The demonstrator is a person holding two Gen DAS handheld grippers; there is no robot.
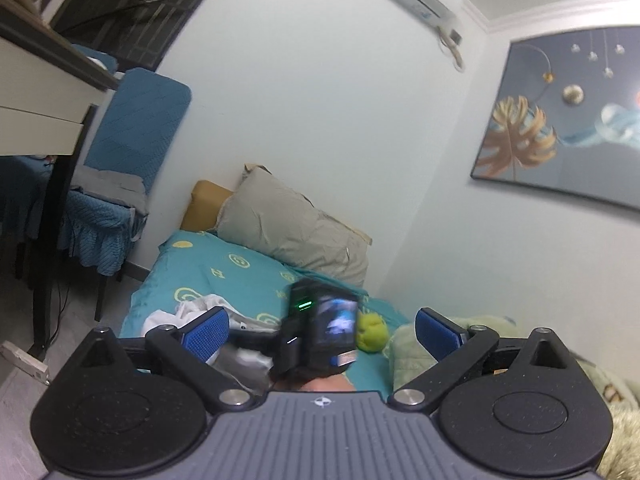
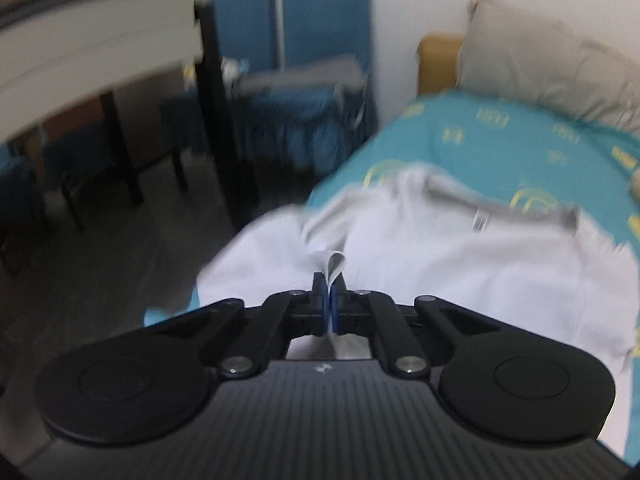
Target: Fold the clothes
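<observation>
A white garment with a grey collar (image 2: 460,248) lies spread on the teal bed sheet (image 2: 500,136). My right gripper (image 2: 330,284) is shut on a fold of the white garment's edge, which sticks up between the blue pads. In the left wrist view my left gripper (image 1: 320,330) is open and empty, held above the bed, its blue pads (image 1: 206,334) wide apart. Between them I see the other hand-held gripper unit with its camera (image 1: 324,332), and part of the white garment (image 1: 192,310) on the sheet behind it.
A beige pillow (image 1: 296,228) lies at the head of the bed by the wall. A green plush toy (image 1: 372,330) and a pale quilt (image 1: 416,356) sit on the bed. Blue-covered chairs (image 2: 296,80) and a table (image 2: 100,52) stand left of the bed.
</observation>
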